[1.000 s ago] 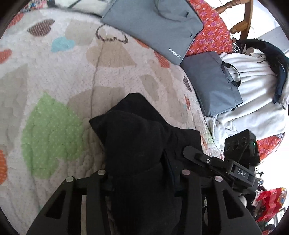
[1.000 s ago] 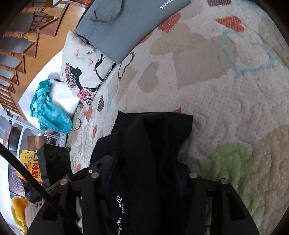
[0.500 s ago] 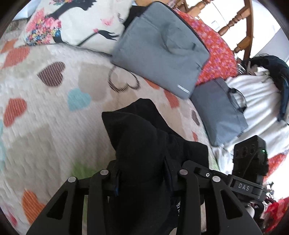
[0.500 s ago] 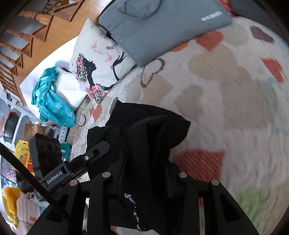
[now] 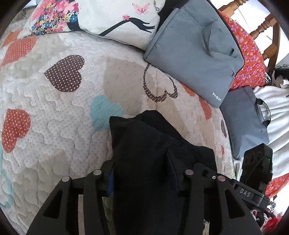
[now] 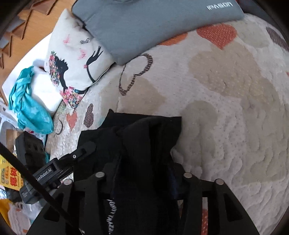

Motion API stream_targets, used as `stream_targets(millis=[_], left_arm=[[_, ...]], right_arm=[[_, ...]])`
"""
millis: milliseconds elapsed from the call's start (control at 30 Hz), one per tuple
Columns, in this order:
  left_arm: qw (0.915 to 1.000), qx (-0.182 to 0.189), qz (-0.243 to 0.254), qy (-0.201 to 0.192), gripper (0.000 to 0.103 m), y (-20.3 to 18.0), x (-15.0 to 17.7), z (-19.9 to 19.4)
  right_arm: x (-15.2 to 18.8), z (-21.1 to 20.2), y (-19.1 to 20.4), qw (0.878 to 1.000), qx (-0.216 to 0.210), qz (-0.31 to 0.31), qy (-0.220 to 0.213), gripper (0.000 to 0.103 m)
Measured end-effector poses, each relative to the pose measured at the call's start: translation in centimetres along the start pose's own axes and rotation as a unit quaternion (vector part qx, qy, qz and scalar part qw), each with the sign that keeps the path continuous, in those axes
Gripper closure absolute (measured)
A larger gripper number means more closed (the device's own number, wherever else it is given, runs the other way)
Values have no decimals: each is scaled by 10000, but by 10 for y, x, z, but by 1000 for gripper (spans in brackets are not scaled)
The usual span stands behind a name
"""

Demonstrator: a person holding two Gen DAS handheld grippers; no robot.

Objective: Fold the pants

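The black pants point(image 5: 148, 155) hang bunched between the fingers of my left gripper point(image 5: 142, 173), which is shut on the cloth above the heart-patterned quilt point(image 5: 54, 112). My right gripper point(image 6: 142, 173) is shut on another part of the same black pants point(image 6: 144, 144); white lettering shows on the fabric near its base. Each gripper shows in the other's view: the right one at the lower right point(image 5: 240, 188), the left one at the lower left point(image 6: 59, 166). The fingertips are hidden in the cloth.
A grey laptop bag point(image 5: 196, 52) and a printed pillow point(image 5: 101, 16) lie at the far end of the quilt. A second grey bag point(image 5: 245, 121) and white cloth point(image 5: 274, 108) lie to the right. Teal cloth point(image 6: 27, 104) lies off the bed's left edge.
Both grippers have carried the pants forward over the quilt toward the pillow and grey bag, which now look closer. Both holds on the pants are unchanged.
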State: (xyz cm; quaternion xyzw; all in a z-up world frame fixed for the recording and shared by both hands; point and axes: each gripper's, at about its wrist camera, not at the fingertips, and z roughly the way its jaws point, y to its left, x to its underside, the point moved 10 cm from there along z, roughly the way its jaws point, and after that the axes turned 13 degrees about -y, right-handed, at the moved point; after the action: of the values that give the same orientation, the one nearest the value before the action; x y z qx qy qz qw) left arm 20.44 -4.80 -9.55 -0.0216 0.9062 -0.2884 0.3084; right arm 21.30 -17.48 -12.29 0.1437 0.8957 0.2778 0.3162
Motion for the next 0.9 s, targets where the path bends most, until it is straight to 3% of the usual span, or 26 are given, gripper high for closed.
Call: stream_targets(millis=[200,300,400,533,700,800,900], left_arm=[[9998,-123,-101,-106,56,7,-10,-13],[9983,-203,-113,-542,56,7,-30,-35],[9961,22,-175,-869,55,-2,-43,-49],[9979,226,-205,-572,53,-14,-32,-25],[9995,-11,-312,12,49,0,-5,23],[9983,81,-577,-40,49,3,-10,18],[9977,9,-592,-329,49,0,-18,-9]], right_arm=[[-2,2,-6,9999,89,50,34,56],[-3,2,-8,9999,113,122,40,57],[-2,0,-9,9997,150,217,11,57],[-2,-1,-9,9994,191,280,-33,57],[-2,0,-11,9993,98,359,-26,57],[-3,0,-11,9992,3,390,-7,56],[-9,-13,-9,9990,105,385,-178,49]])
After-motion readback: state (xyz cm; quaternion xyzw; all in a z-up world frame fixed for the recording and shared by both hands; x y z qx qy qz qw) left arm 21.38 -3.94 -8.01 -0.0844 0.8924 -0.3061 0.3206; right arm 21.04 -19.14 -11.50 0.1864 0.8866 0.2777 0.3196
